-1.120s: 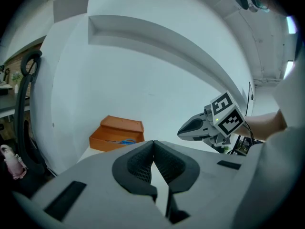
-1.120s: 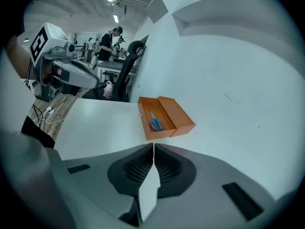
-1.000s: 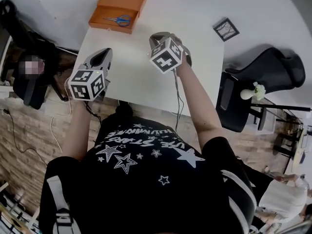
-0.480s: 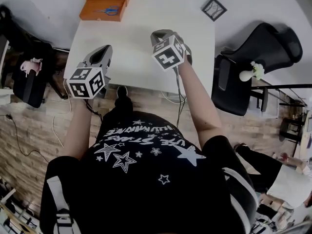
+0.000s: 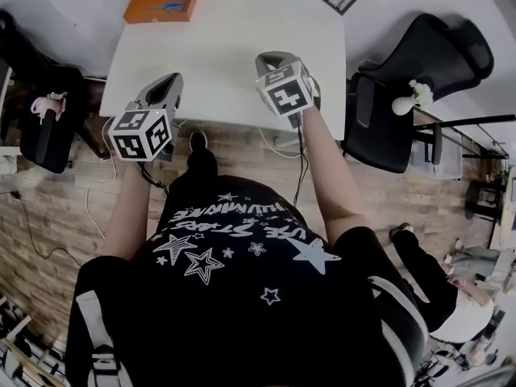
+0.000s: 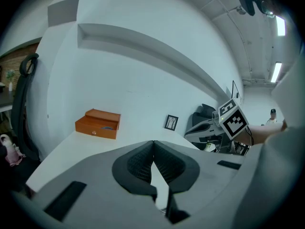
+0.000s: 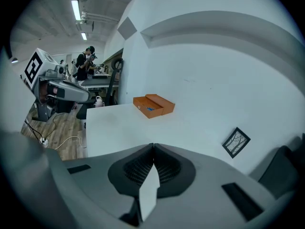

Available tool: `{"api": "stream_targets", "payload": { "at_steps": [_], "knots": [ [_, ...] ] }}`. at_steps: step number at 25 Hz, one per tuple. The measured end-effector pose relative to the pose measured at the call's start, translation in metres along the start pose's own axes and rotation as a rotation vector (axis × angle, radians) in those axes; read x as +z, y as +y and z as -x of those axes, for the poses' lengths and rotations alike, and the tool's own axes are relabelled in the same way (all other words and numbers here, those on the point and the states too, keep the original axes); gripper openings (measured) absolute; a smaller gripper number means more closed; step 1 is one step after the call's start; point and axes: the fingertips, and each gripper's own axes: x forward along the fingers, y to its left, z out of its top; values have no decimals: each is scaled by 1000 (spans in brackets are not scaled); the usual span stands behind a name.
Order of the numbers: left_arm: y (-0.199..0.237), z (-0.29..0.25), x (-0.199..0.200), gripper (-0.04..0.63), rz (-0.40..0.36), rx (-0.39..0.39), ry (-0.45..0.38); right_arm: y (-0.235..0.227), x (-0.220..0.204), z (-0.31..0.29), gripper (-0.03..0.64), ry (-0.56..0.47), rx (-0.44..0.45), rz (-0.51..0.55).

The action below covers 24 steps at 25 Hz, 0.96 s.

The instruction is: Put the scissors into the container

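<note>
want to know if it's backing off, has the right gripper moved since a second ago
Yes. In the head view the right gripper sits farther from the orange box and nearer the table's near edge: drawn back toward the person.

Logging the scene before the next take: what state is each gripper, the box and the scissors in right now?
left gripper: jaws together, nothing between them.
right gripper: jaws together, nothing between them.
orange box: open, lid folded back, at the table's far corner.
scissors: lying inside the orange box; blades too small to read.
</note>
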Motion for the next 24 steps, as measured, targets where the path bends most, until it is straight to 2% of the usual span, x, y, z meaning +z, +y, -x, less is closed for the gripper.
{"api": "stream_targets", "payload": {
  "at_steps": [14,24],
  "knots": [
    [-32,31,-56,15,68,19,47,40,-60,47,44,-25,23,-118],
    [-43,54,-76,15,89,49,56,56,-75,63,44,-38,40,-124]
  ]
}}
